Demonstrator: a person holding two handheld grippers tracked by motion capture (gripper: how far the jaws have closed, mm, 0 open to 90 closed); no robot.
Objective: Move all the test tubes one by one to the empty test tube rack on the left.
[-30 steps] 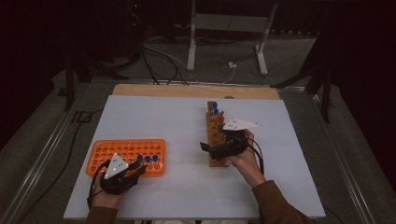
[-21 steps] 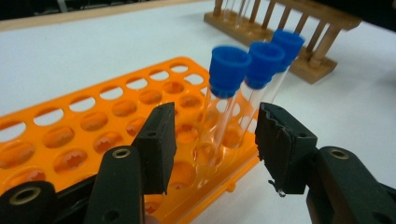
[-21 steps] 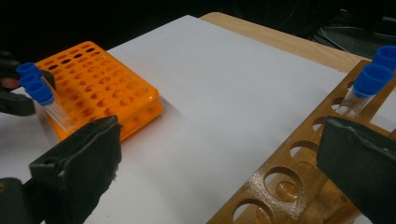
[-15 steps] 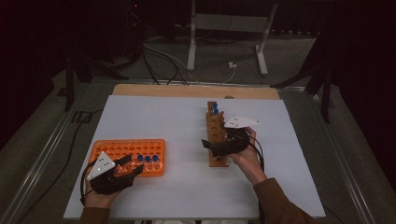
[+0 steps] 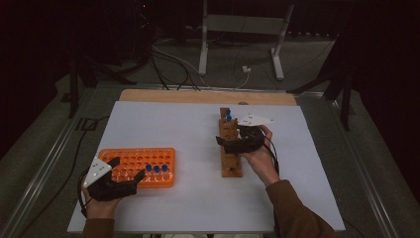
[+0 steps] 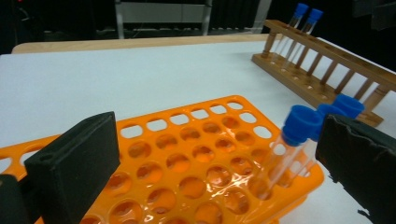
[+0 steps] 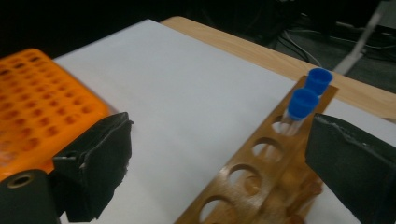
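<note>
An orange tube rack (image 5: 138, 163) lies at the front left, with three blue-capped tubes (image 5: 156, 169) standing in its right end. My left gripper (image 5: 129, 167) sits at the rack's near edge. Its jaws have just been opening and now stand open, nothing between them. In the left gripper view the nearest capped tube (image 6: 299, 126) stands free beside the right jaw of the left gripper (image 6: 219, 140). A wooden rack (image 5: 231, 148) holds two blue-capped tubes (image 5: 228, 117) at its far end. My right gripper (image 5: 225, 144) hovers over the wooden rack (image 7: 243, 177), jaws wide but just closing slightly, short of the tubes (image 7: 302, 105).
The white table top (image 5: 188, 129) has a wooden strip (image 5: 198, 96) along its far edge. Cables and a metal stand (image 5: 237, 44) lie on the floor behind. The orange rack (image 7: 32, 102) is also seen at the left of the right gripper view.
The left gripper's jaws have opened and the hand has drawn back to the left, leaving a capped tube in the orange rack. The right hand has stayed over the wooden rack.
</note>
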